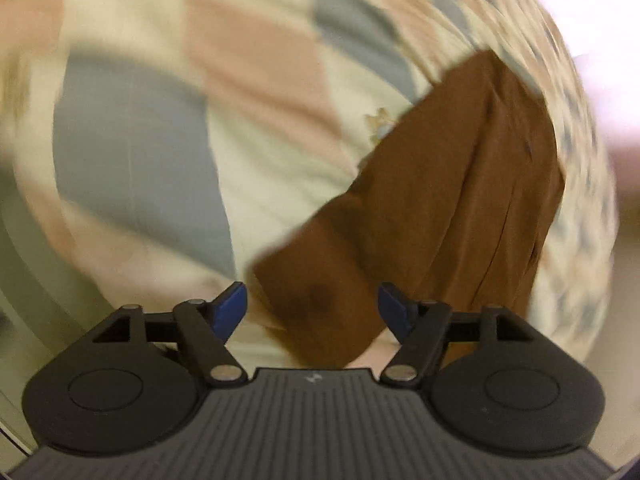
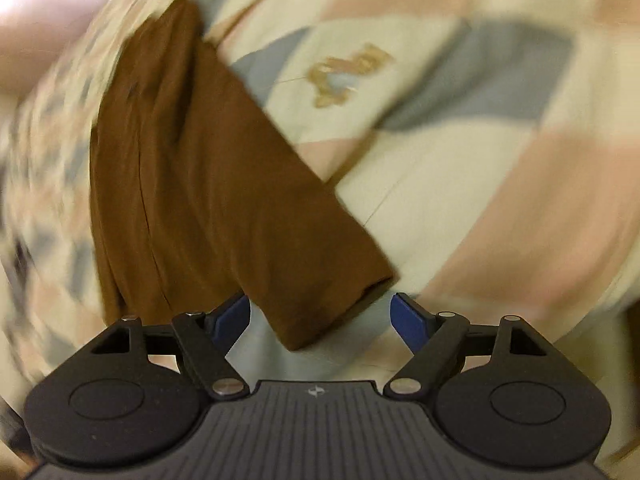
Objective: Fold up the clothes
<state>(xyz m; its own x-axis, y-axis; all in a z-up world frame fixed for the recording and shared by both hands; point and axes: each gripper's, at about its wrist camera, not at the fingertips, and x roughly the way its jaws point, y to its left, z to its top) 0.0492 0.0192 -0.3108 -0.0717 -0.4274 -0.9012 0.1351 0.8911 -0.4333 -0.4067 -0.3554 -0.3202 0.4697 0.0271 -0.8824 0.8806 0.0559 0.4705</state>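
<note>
A brown garment lies folded into a long strip on a patchwork bedspread. In the left wrist view its near end sits between the blue fingertips of my left gripper, which is open and just above the cloth. In the right wrist view the same brown garment runs from upper left down to a hemmed corner between the fingers of my right gripper, also open. Neither gripper holds the cloth. Both views are blurred by motion.
The bedspread has cream, pink and grey-blue squares, with a gold embroidered motif. A pale wall or edge shows at the far left of the left wrist view. Bright white background lies beyond the bed.
</note>
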